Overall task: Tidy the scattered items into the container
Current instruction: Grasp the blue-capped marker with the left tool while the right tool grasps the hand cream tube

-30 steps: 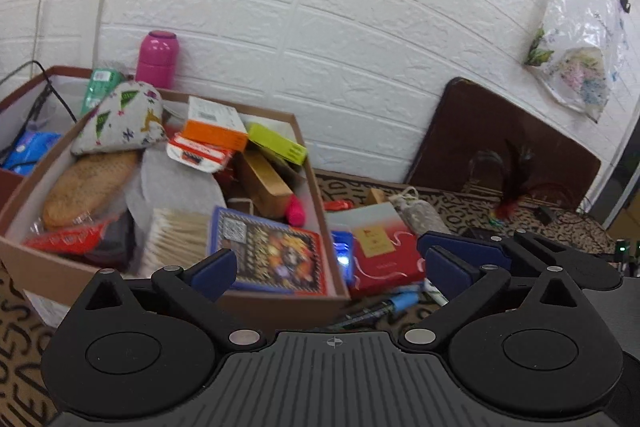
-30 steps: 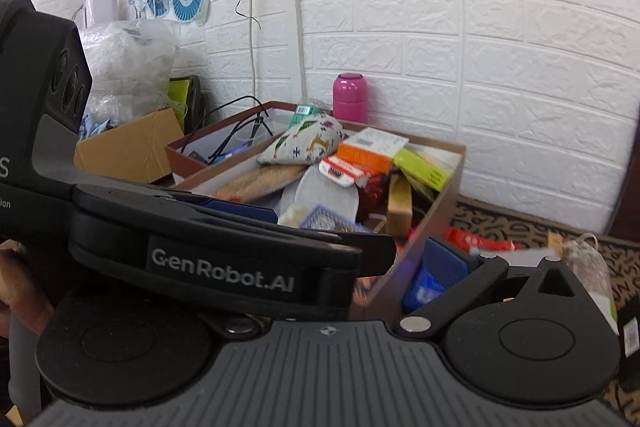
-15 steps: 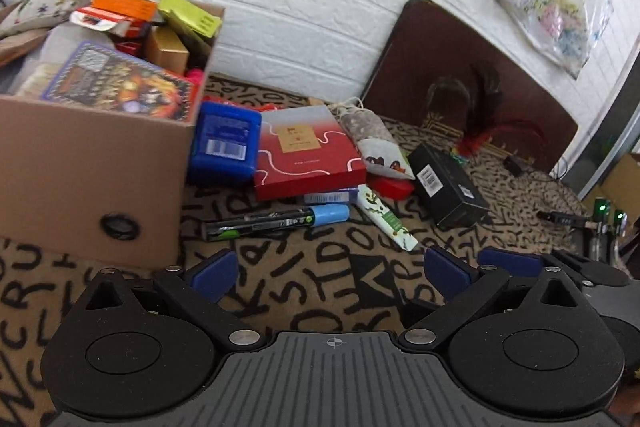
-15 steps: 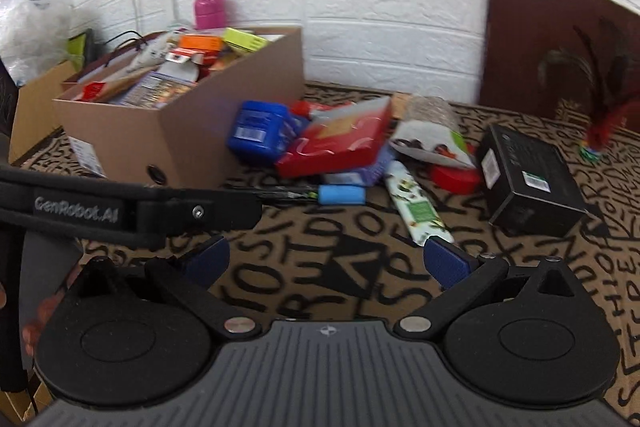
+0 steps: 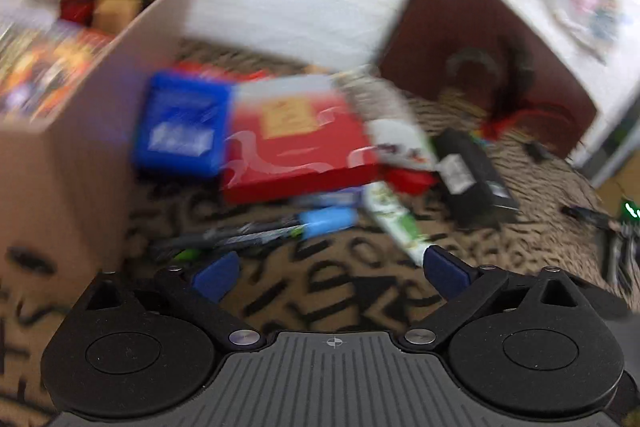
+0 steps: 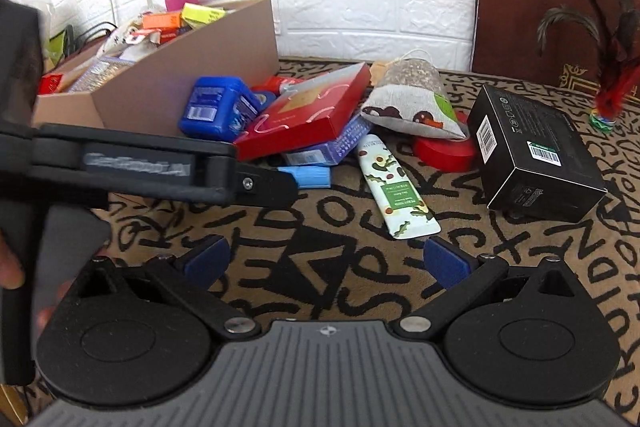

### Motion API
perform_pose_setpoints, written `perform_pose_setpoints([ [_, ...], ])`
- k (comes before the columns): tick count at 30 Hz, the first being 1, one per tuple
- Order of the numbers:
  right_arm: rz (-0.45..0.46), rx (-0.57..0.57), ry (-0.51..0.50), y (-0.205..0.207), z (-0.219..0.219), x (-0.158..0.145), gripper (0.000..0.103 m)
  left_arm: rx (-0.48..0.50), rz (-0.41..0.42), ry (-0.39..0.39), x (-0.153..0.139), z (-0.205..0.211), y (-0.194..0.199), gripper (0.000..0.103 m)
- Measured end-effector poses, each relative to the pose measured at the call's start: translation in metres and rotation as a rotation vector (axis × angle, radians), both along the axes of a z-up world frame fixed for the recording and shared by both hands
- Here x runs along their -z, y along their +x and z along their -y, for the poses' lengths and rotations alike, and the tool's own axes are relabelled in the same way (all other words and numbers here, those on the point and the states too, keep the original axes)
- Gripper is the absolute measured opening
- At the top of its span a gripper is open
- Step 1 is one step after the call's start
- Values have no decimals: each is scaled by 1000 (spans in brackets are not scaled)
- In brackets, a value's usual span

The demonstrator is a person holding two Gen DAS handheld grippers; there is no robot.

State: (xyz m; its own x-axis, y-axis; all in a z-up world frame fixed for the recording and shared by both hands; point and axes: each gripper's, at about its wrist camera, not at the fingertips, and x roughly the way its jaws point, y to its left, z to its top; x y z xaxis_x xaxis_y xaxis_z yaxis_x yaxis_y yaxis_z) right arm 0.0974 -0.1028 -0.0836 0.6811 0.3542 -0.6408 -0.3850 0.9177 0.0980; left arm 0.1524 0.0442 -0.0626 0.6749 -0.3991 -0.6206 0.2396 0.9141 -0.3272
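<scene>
Cardboard box (image 6: pixel 192 67) sits at the left of the patterned worktop (image 6: pixel 320 247), against the white brick wall, already crammed with packets. Scattered items lie just beside its right wall: a blue tub (image 6: pixel 218 107) touching the box, a red flat box (image 6: pixel 308 111) leaning tilted over a purple-blue packet (image 6: pixel 332 147), a marker with a light blue cap (image 6: pixel 306 175), a white tube with green print (image 6: pixel 394 187), a fabric pouch (image 6: pixel 412 103) resting partly on a red round lid (image 6: pixel 444 153), and a black carton (image 6: pixel 532 151) off to the right, apart from the rest.

My right gripper (image 6: pixel 326 263) hovers low above the worktop with its blue pads spread wide and nothing between them; the end of the white tube lies just beyond its right pad. My left gripper (image 5: pixel 330 269) is likewise spread and empty, pointed at the marker and the red flat box, though its view is badly smeared. From the right wrist camera my left gripper's body crosses the left side, its tip near the blue cap.
</scene>
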Motion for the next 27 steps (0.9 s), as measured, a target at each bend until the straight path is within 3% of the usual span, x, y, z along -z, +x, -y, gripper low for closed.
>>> perform_pose_setpoints([
  [2,-6,9,0,4,4,3,103,8,39,74,-3,8,-1,103],
  [5,-16,19,16,7,12,6,103,23,74,67,-5,10,4,103],
  [10,-37,32,34,11,19,13,103,-2,-48,178,20,13,39,101],
  [13,-49,31,46,12,21,16,103,29,-48,250,24,23,42,103],
  [19,-51,27,24,17,23,17,103,87,-74,222,20,26,22,98],
  [25,2,-14,-57,25,13,22,103,56,-51,242,18,13,13,71],
  [26,9,-7,-63,28,13,23,102,49,-50,247,17,11,12,64],
  [27,13,4,-64,31,14,24,101,40,-47,254,16,9,11,51],
])
